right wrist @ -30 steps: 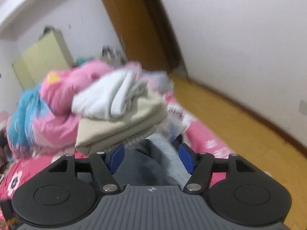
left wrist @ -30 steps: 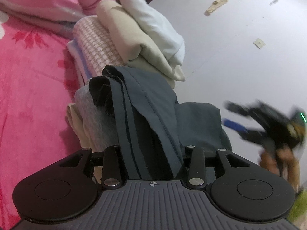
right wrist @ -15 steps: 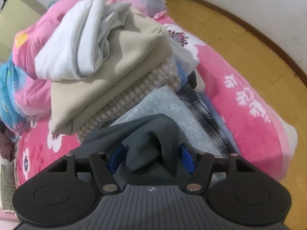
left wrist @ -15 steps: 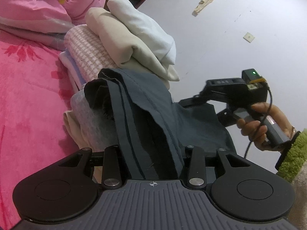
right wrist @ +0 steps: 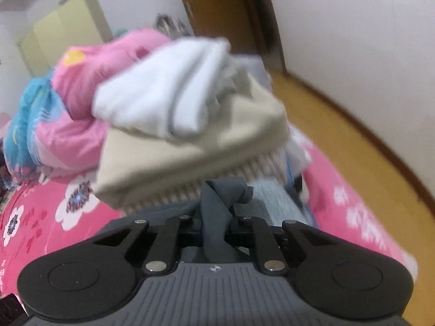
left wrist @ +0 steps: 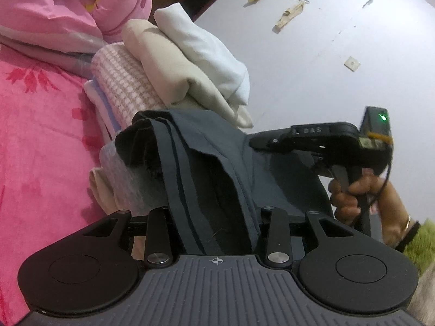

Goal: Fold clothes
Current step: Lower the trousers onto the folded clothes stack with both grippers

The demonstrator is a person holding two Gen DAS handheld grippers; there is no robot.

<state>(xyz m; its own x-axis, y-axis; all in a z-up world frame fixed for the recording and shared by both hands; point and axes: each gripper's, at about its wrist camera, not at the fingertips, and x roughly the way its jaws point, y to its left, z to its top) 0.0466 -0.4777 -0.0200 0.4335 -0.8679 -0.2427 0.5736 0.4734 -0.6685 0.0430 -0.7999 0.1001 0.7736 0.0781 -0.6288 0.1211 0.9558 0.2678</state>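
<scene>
A dark grey garment (left wrist: 206, 163) lies over a light grey folded piece (left wrist: 130, 179) on the bed. My left gripper (left wrist: 214, 212) is shut on its near end, and the cloth hides the fingertips. My right gripper (left wrist: 254, 142), held in a person's hand (left wrist: 361, 193), meets the garment's far right edge. In the right wrist view the right gripper (right wrist: 216, 217) has its jaws closing, with a narrow bunch of the dark grey garment (right wrist: 223, 190) pinched between them. That view is motion-blurred.
Behind the garment stands a stack of folded clothes: white (left wrist: 206, 51) on beige (left wrist: 163, 62) on pink check (left wrist: 122, 81). A pink bedspread (left wrist: 35, 149) and a rolled pink quilt (left wrist: 68, 8) lie to the left. Wooden floor (right wrist: 353, 149) runs beside the bed, with a green rug (left wrist: 421, 239) low right.
My right gripper came in from the right to the garment's edge and its jaws narrowed onto the cloth. The left gripper kept its hold and barely moved.
</scene>
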